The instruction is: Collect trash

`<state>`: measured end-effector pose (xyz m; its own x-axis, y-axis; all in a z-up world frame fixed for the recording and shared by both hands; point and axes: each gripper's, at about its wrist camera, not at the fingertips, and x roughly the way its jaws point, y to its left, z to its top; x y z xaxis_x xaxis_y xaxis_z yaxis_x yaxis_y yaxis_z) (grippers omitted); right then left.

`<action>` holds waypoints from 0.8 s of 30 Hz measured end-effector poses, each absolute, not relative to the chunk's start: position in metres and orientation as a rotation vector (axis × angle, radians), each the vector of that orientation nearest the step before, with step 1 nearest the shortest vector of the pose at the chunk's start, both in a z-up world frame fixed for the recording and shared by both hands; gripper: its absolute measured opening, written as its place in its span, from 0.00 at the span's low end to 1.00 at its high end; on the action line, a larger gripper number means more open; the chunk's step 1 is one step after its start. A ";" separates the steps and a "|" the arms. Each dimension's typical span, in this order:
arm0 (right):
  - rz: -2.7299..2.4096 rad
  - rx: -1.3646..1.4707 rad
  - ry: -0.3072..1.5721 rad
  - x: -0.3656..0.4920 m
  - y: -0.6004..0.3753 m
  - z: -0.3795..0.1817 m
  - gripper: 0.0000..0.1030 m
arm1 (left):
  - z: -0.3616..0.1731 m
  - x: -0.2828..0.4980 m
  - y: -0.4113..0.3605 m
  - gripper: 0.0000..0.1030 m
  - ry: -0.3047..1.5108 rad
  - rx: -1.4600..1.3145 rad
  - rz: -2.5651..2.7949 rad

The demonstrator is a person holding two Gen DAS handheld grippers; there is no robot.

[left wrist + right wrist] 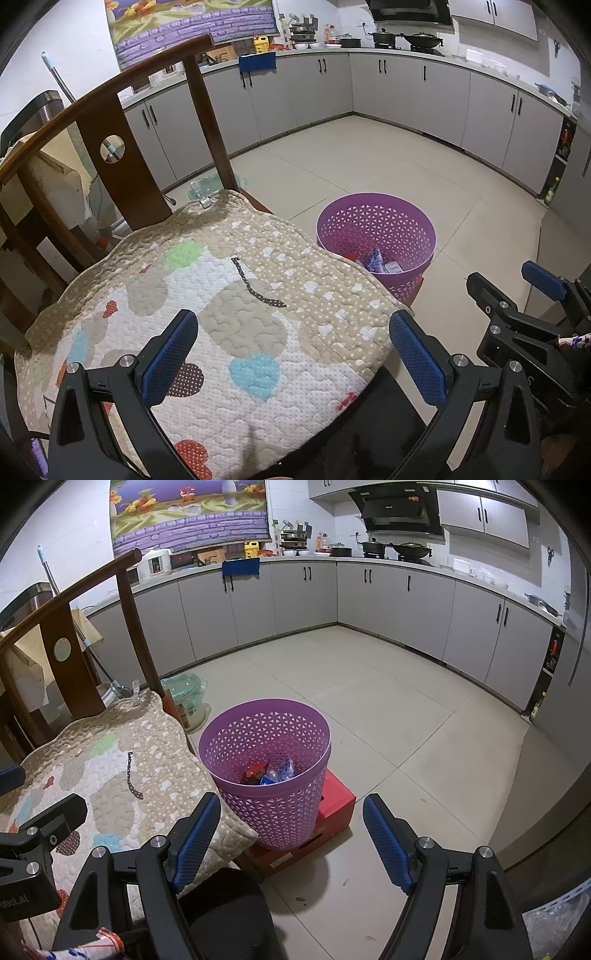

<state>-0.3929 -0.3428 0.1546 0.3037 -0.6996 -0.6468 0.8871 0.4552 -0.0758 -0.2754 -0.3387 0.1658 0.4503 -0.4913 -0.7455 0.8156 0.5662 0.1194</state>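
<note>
A purple perforated basket [269, 746] stands on a red box [332, 812] on the floor, right of the chair; it also shows in the left wrist view [376, 229]. Red and blue wrappers [269, 771] lie in its bottom. My left gripper [293, 354] is open and empty above the quilted seat cushion [221, 314]. My right gripper [291, 834] is open and empty, low over the floor just in front of the basket; it also shows in the left wrist view [517, 291] at the right edge. No loose trash shows on the cushion.
A wooden chair [122, 122] carries the cushion. Grey kitchen cabinets [369, 602] run along the back and right. A green plastic bag [184, 694] sits on the floor behind the chair. A clear bag [561, 919] lies at the lower right.
</note>
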 end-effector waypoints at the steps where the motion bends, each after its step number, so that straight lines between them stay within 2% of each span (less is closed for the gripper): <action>1: -1.075 0.323 0.674 -0.393 -0.343 0.155 0.81 | 0.166 -0.275 -0.339 1.00 0.725 0.509 -0.853; 24: -1.076 0.342 0.664 -0.397 -0.346 0.153 0.82 | 0.158 -0.276 -0.342 1.00 0.774 0.511 -0.882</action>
<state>-0.3972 -0.3457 0.1526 0.3082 -0.6957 -0.6488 0.8920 0.4484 -0.0571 -0.2762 -0.3415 0.1581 0.4004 -0.4878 -0.7757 0.8323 0.5478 0.0851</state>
